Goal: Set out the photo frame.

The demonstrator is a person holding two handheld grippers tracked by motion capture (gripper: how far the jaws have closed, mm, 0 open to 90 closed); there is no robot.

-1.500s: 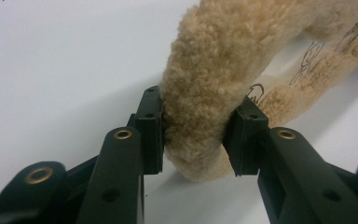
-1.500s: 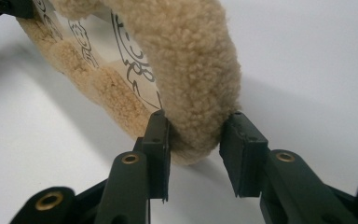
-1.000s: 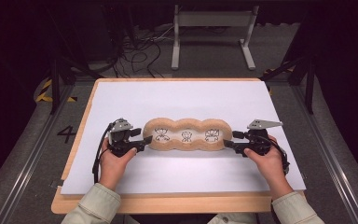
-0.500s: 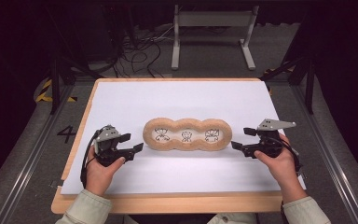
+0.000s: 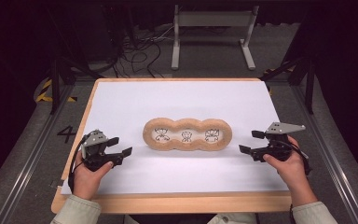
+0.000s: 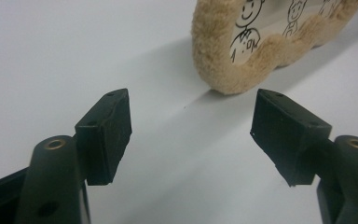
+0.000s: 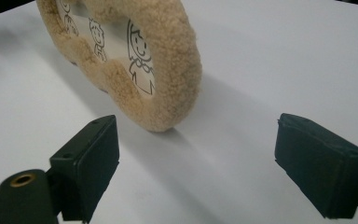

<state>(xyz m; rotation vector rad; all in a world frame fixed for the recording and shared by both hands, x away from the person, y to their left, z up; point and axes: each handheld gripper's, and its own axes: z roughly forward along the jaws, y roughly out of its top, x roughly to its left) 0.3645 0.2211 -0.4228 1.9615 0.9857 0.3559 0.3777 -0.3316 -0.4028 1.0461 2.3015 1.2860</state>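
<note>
Lying flat near the middle of the desk (image 5: 121, 93), a little toward the near edge, is a tan fuzzy frame (image 5: 187, 135) with three round openings in a row, each showing a small line drawing of a figure on white. The desk is a wooden board covered by a white sheet, and the frame's long side runs parallel to the near edge. The left gripper (image 5: 119, 147) sits near the left edge of the white sheet, held in the person's left hand (image 5: 87, 175), with its jaws spread wide and holding nothing; it points toward the frame's left end and stands clear of it. In the left gripper view the two black pads (image 6: 106, 135) stand well apart above bare white surface, and the frame's rounded end (image 6: 223, 60) lies beyond them, not touched. The right gripper (image 5: 251, 142) is near the right edge of the sheet, held in the right hand (image 5: 291, 168), jaws likewise wide and empty, aimed at the frame's right end with a gap between. In the right gripper view the frame's fuzzy end (image 7: 177, 70) lies ahead of the parted pads (image 7: 91, 163), with its shadow falling on the sheet.
</note>
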